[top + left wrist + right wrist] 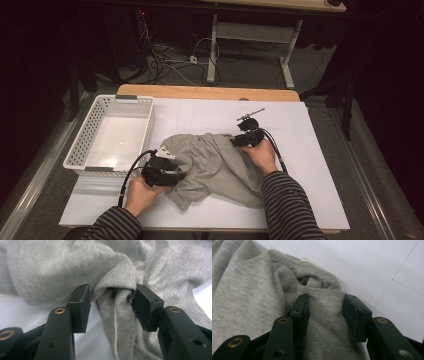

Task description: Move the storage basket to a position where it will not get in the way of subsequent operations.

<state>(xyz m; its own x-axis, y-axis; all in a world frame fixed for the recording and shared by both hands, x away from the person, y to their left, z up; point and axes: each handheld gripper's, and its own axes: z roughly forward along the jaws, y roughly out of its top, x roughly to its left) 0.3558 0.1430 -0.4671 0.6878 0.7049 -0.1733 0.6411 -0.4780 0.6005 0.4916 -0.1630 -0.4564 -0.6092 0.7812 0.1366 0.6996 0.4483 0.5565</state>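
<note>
White table [310, 150]; grey garment [215, 167] crumpled, seam and hem showing.

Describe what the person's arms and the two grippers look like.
Both forearms wear dark sleeves with thin pale stripes. The left gripper is black with a grey three-cornered plate on top; the right gripper is black too. A black cable trails from each. Up close, the fingers are flat black pads on arms with brass-coloured rivets.

High view: fixed above the person's side, facing forward and down over the whole table [320, 165]. Left gripper view: very close, looking along its jaws at the grey garment [75, 267]. Right gripper view: equally close, angled down. All three share the garment and white tabletop.
</note>
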